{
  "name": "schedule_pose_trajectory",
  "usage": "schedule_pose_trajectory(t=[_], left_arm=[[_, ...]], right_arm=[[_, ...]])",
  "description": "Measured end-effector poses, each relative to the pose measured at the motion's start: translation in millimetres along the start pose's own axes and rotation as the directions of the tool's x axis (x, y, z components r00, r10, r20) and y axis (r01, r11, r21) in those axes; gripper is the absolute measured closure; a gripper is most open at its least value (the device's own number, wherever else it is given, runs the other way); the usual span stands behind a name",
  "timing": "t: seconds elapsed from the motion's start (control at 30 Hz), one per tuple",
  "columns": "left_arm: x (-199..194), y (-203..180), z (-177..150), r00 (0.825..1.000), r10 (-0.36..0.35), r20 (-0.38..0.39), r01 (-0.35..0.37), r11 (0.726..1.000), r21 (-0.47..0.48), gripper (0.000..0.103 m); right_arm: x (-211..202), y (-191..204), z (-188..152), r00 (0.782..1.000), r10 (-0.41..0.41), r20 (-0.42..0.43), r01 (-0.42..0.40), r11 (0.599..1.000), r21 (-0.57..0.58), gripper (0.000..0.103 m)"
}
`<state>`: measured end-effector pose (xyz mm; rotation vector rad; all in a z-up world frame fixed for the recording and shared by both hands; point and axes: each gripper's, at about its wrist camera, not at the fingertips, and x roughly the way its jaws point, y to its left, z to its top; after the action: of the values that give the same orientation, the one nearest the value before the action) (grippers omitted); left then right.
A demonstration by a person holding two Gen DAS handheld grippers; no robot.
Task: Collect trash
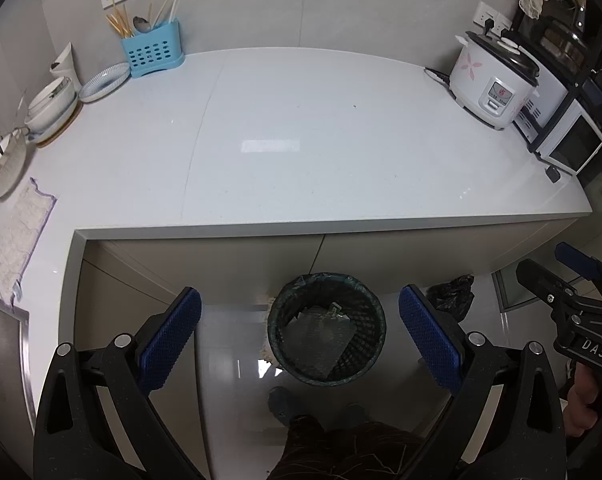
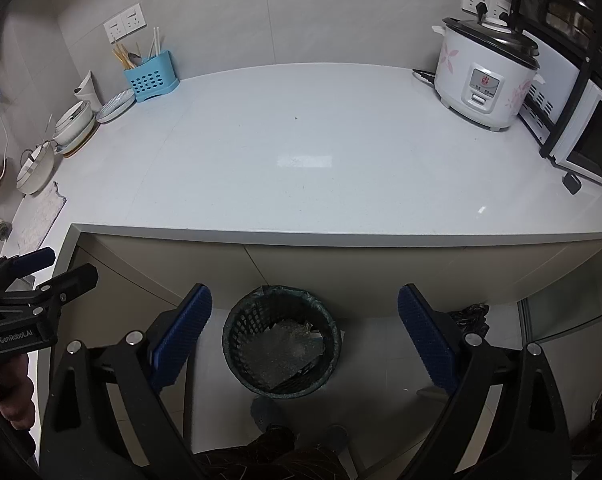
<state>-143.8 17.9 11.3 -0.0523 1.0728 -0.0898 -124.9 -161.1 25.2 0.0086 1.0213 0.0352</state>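
Left wrist view: looking down over the white bench [image 1: 301, 140] and the floor in front of it.
Left gripper [image 1: 299, 334]: hanging with its jaws spread wide and nothing sitting between the blue pads [image 1: 169, 340].
Trash bin [image 1: 327, 328]: standing on the floor just in front of the bench edge, framed between the two fingers, lined with a dark bag.
Trash [image 1: 321, 334]: lying flat inside the bin as a greyish sheet.
Black bag [image 1: 453, 294]: sitting crumpled on the floor to the right of the bin, near the cabinet.
Right gripper [image 1: 549, 276]: showing at the right edge; whether it is open I cannot tell from this view.
Rice cooker [image 1: 493, 84]: standing at the far right of the bench.
Blue utensil holder [image 1: 153, 50]: standing at the far left against the wall, holding chopsticks.

Right wrist view: looking at the same bench [image 2: 321, 152] from slightly further right.
Right gripper [image 2: 305, 332]: gaping open, gripping nothing.
Trash bin [image 2: 281, 344]: standing on the floor near the left finger, with the trash [image 2: 279, 354] resting inside.
Left gripper [image 2: 53, 272]: showing at the left edge, held in a hand [image 2: 9, 396].
Rice cooker [image 2: 485, 80]: standing far right, beside a white oven [image 2: 585, 148].
Blue utensil holder [image 2: 151, 78]: standing far left, with bowls [image 2: 75, 122] just beside it.
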Motion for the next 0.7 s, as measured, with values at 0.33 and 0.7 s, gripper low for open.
schedule_pose_trajectory(t=[0.33,0.7], left_arm=[[-0.3,-0.1,-0.1,1.0,-0.007,-0.005,0.007,1.0,-0.001,0.006],[0.2,-4.1,0.6,1.0,-0.003,-0.003,0.003,1.0,0.011,0.006]], right_arm=[[-0.7,2.0,0.9,1.0,-0.009,0.0,0.009,1.0,-0.008,0.013],[-1.6,3.2,1.6,1.0,-0.01,0.003,0.01,1.0,-0.009,0.013]])
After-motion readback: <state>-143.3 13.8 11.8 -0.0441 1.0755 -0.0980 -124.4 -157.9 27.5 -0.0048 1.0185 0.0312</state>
